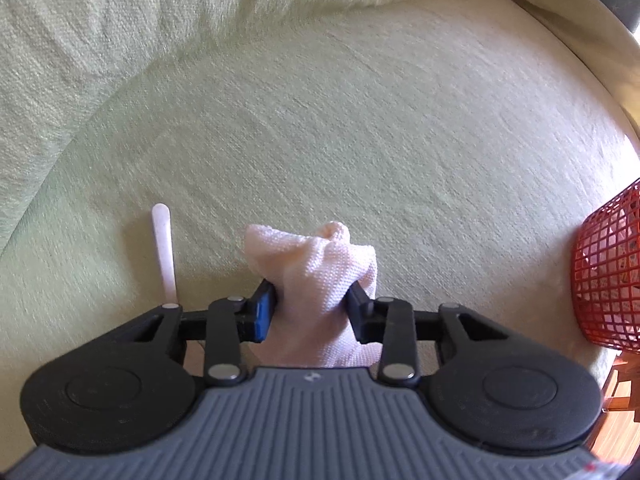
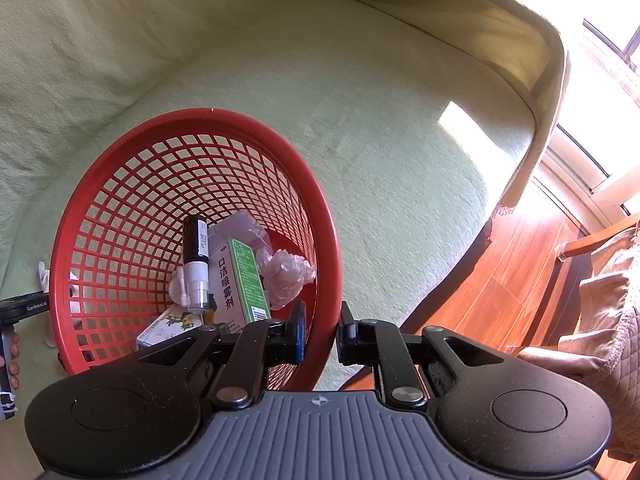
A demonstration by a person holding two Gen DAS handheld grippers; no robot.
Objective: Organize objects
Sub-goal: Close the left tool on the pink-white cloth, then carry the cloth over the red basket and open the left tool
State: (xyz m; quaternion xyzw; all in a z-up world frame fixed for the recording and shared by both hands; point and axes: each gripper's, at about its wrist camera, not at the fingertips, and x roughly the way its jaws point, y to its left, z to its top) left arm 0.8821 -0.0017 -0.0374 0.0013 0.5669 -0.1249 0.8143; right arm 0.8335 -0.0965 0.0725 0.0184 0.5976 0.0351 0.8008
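Observation:
A rolled pale pink cloth (image 1: 320, 264) stands on the pale green sofa seat (image 1: 360, 120), and my left gripper (image 1: 312, 296) is shut on it, both pads pressing into its sides. To its left on the seat lies a white plastic stick (image 1: 165, 252). The red mesh basket (image 1: 608, 280) shows at the right edge. My right gripper (image 2: 322, 328) is shut on the near rim of the red basket (image 2: 200, 116), which tilts. Inside it lie a spray bottle (image 2: 196, 264), a green and white box (image 2: 240, 284), a smaller box (image 2: 168, 328) and crumpled plastic (image 2: 286, 276).
The sofa's backrest (image 1: 120, 20) rises behind the seat and its armrest (image 2: 500, 40) curves along the right. Beyond the seat's edge is wooden floor (image 2: 500, 280) with a quilted chair cushion (image 2: 600, 300). A person's hand (image 2: 14, 354) shows at the left edge.

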